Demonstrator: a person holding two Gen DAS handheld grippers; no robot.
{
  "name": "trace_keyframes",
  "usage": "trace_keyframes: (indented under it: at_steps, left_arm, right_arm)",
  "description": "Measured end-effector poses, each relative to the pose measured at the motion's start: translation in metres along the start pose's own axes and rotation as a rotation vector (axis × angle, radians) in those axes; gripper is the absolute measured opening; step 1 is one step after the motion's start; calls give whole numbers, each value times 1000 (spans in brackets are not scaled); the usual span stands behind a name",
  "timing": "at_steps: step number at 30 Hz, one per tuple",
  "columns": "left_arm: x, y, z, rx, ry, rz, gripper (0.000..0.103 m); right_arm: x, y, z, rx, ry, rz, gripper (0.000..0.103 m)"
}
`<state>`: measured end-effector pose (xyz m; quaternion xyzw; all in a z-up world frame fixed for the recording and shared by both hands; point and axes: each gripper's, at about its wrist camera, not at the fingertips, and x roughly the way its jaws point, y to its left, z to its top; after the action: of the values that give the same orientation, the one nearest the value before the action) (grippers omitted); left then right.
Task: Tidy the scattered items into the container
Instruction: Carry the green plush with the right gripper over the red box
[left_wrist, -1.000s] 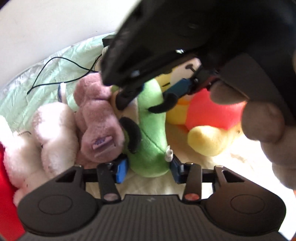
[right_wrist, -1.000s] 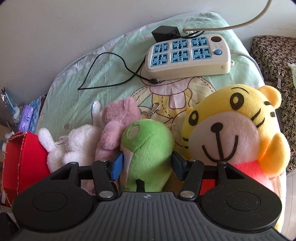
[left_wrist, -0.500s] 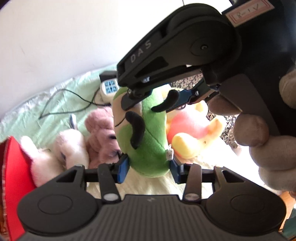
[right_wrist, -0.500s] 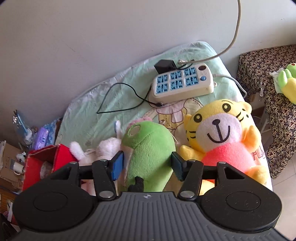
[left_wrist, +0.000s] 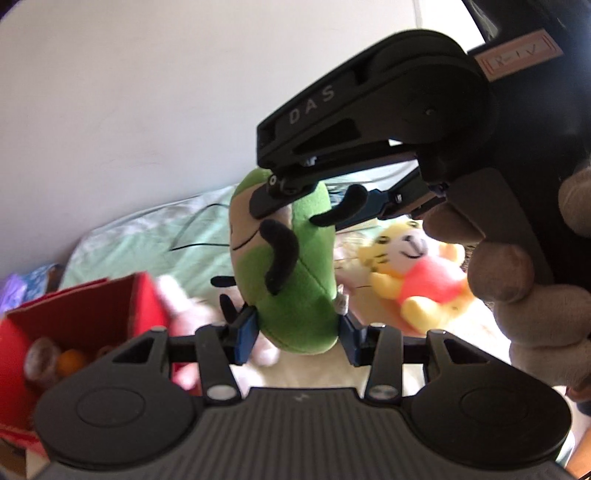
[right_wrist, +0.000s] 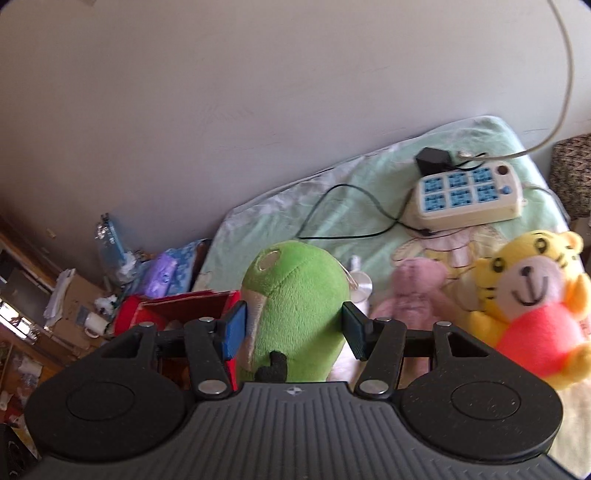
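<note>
While both claws pinch the green plush (right_wrist: 295, 306), left claw (left_wrist: 297, 332) at its base and right claw (right_wrist: 293, 332) at its top, it hangs above the bed beside the red box (left_wrist: 81, 314). Looks soft, light, squashy; mid-body grip suits it.

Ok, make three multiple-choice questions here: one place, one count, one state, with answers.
1. In the right wrist view, the red box sits where from the green plush? A left B right C above
2. Blue socket panels on the power strip? A four B six C eight
3. The green plush is A on the bed B in the box C gripped aloft
1 A, box peeks out at its left. 2 B, two rows of three. 3 C, left gripper and right gripper pinch it above the bed.
</note>
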<state>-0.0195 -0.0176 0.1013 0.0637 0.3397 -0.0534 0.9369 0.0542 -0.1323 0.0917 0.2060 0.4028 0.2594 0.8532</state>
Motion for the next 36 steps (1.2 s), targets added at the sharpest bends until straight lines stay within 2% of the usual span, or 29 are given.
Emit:
trace_keyframes:
  at_steps: [7,13,18,25,34,36]
  left_arm:
    - [-21,56,-12,-33,-27,54,45]
    - [-32,123,-22,-39,-31,47,45]
    - [-27,168,-41,-40,19,33,45]
    - [-4,220,-65,-52,123,-20,45]
    - [29,253,-85,-105,245,-98,49]
    - [32,258,-87,-116,251,-106,50]
  right_arm:
    - [28,54,-7,-38,8,48,58]
    - [64,104,-18,-18,8,68,58]
    - [108,138,-34,-7,49,39,58]
    - [160,160,-56,33,121,-25,58]
    - [213,169,-63,37,239,-146,58]
    - [223,168,-62,39,265,-163,58]
